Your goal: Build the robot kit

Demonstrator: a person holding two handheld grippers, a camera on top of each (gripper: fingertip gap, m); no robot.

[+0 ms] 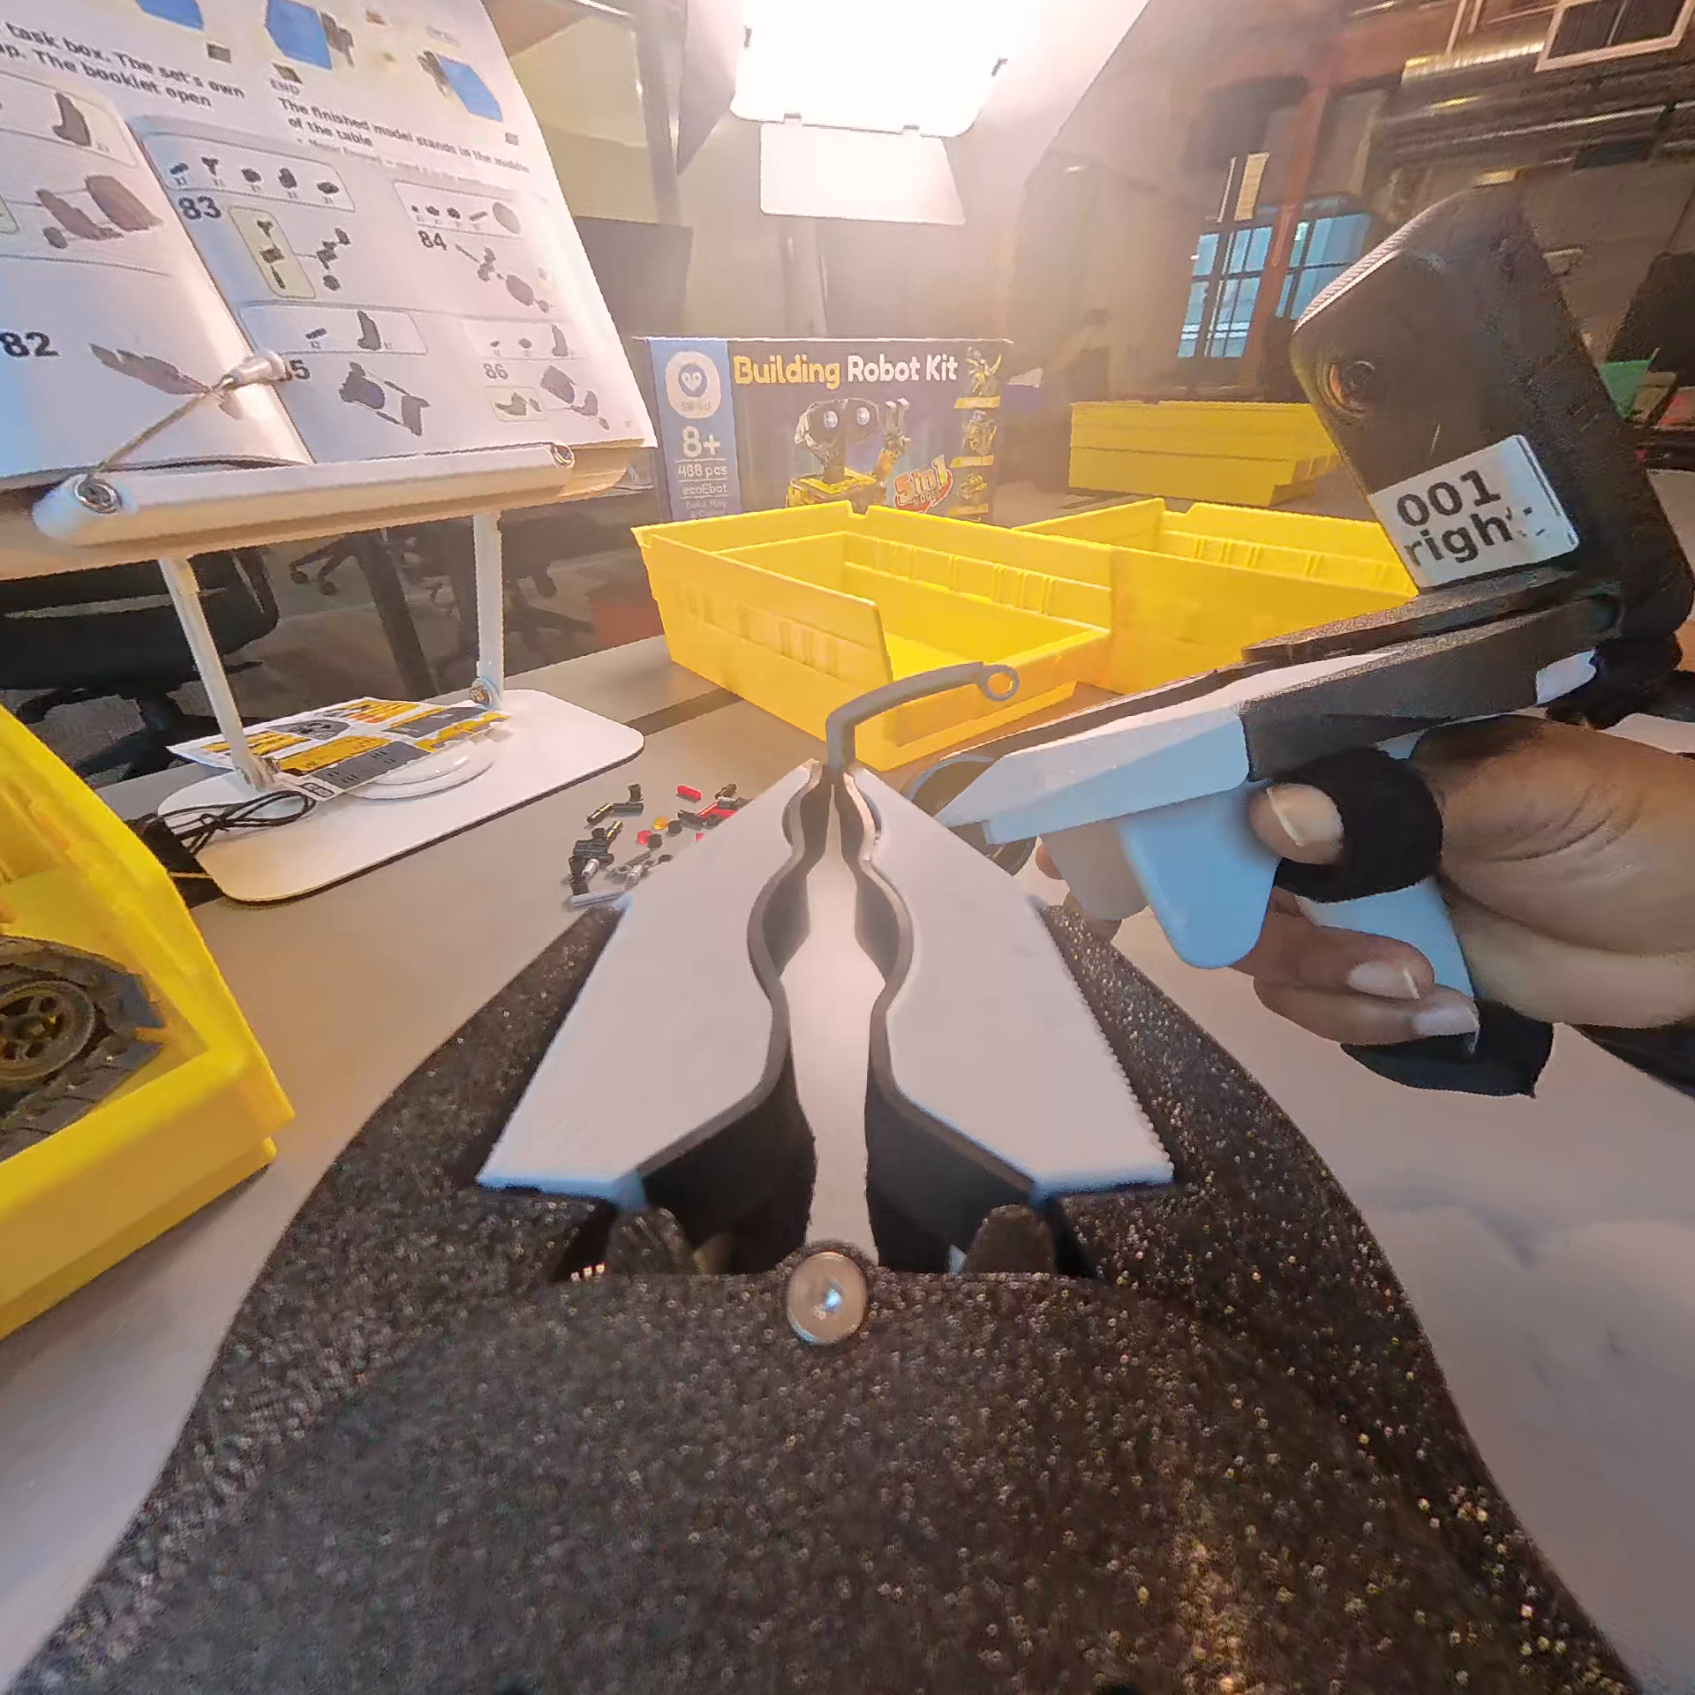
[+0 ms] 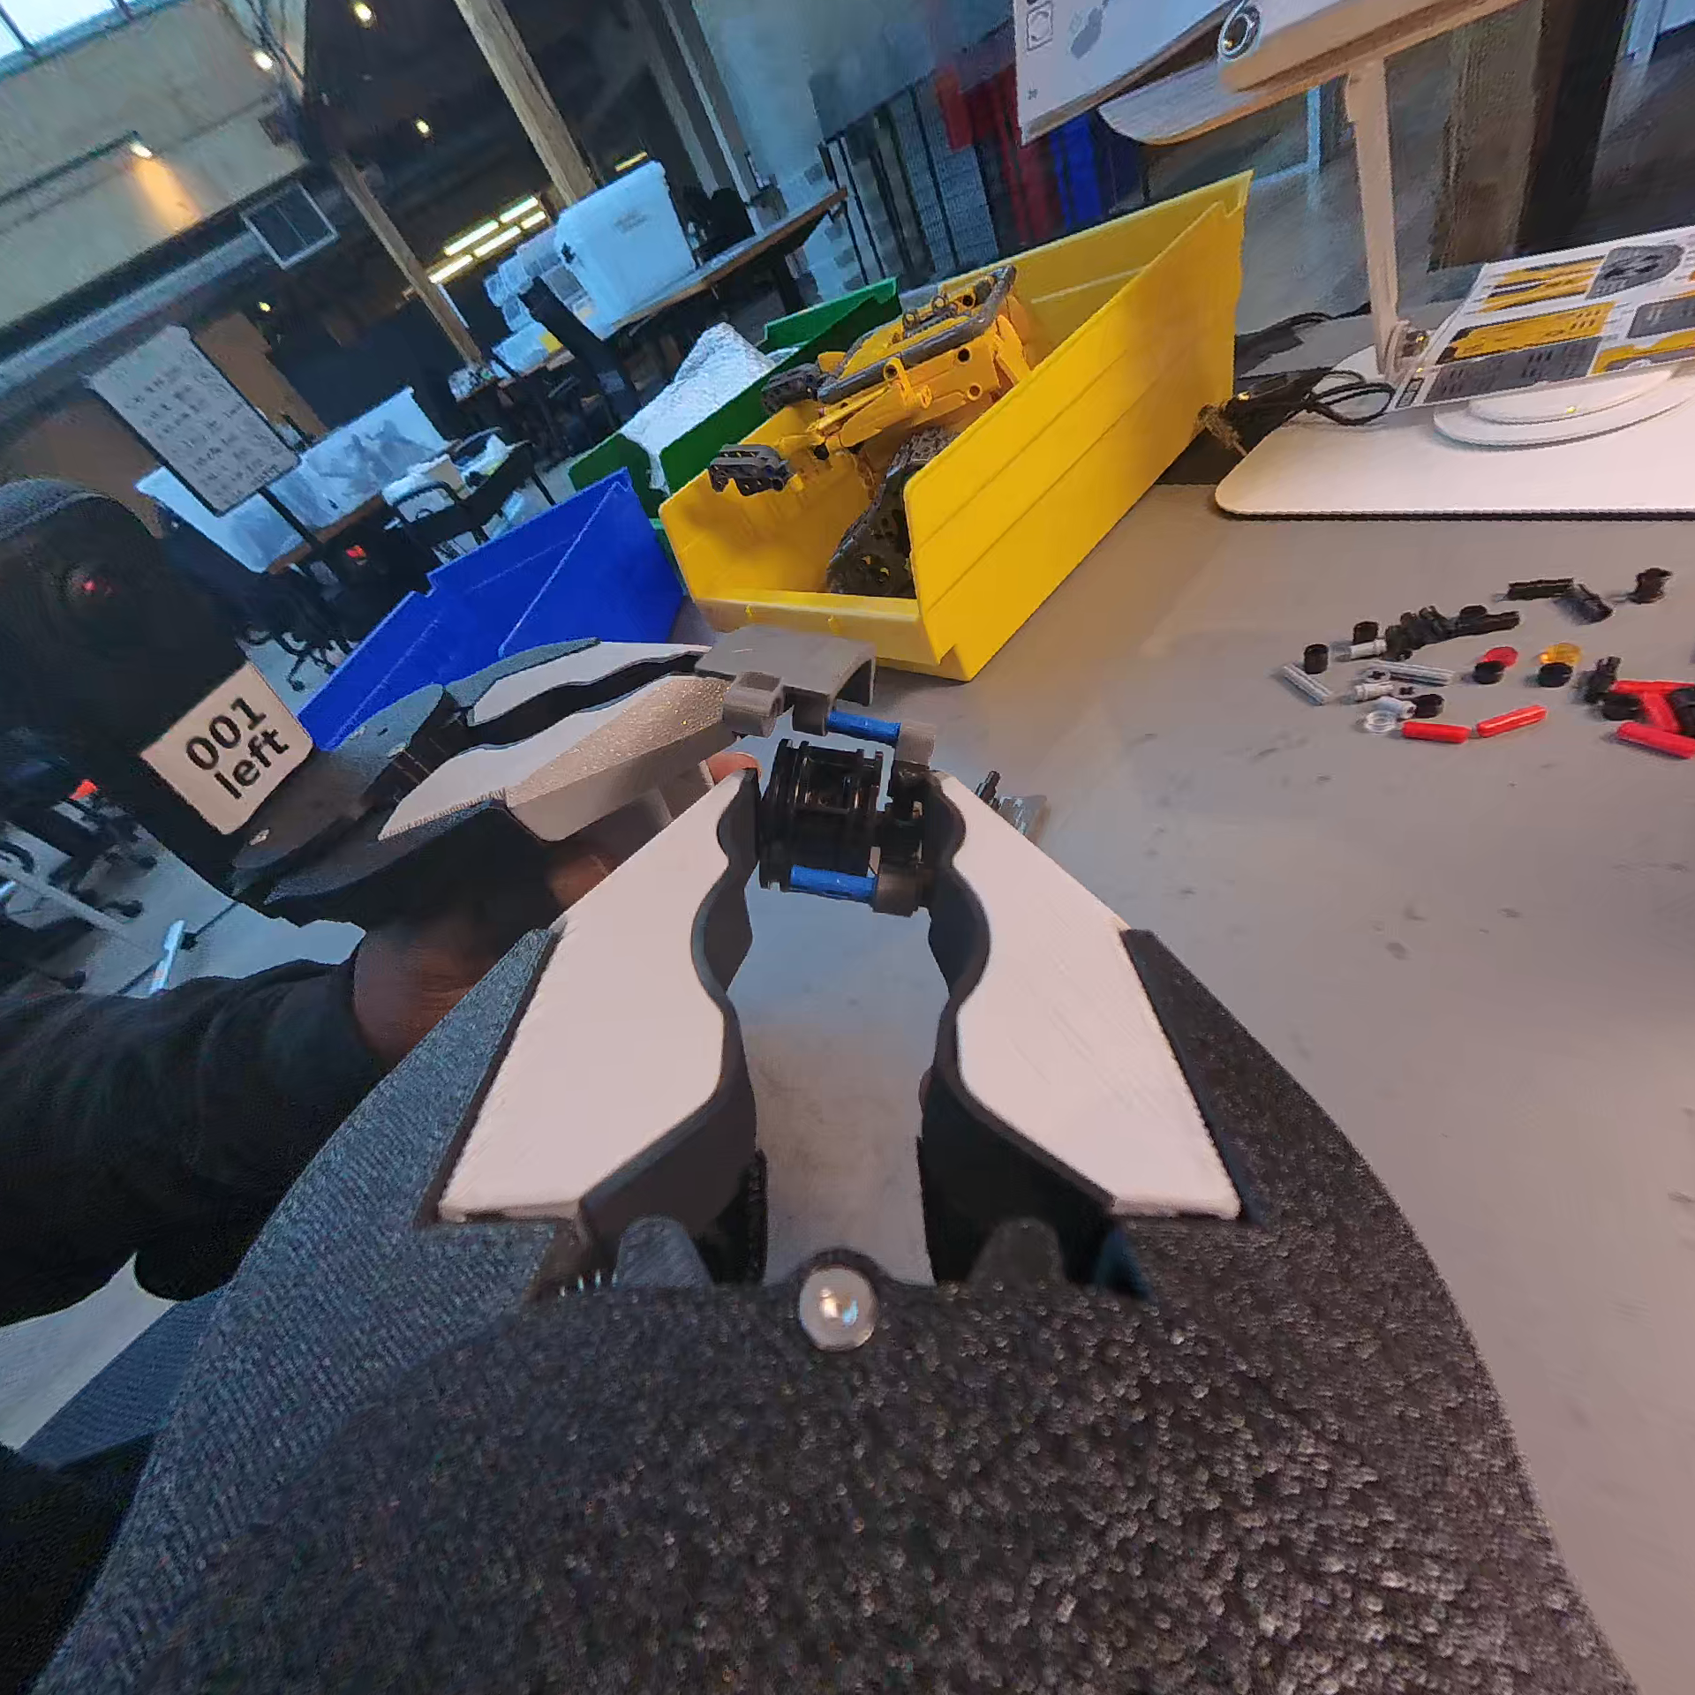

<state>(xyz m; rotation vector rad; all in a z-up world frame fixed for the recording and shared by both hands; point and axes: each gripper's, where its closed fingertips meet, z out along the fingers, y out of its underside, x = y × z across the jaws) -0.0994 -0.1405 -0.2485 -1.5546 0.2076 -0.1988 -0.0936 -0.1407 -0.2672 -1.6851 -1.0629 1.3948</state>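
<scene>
Right wrist view: right hand-held gripper [image 2: 839, 839] clamps a black wheel-like brick assembly with blue pins [image 2: 830, 835] above the grey worktop [image 2: 1376, 1009]. Left hand-held gripper [image 1: 830, 789], nearly closed, pinches a thin curved grey plastic panel [image 1: 903, 702] beside it. Beyond: scattered small black and red bricks [image 2: 1504, 670], yellow plastic bin holding a yellow tracked model [image 2: 1036, 514].

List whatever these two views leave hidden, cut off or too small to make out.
- Left wrist view: the right gripper tips and their load are hidden behind the left gripper, shut on a grey curved piece.
- Left wrist view: the tracked model in the yellow bin is cut off by the left edge.
- Right wrist view: the loose small parts are too small to identify.
</scene>
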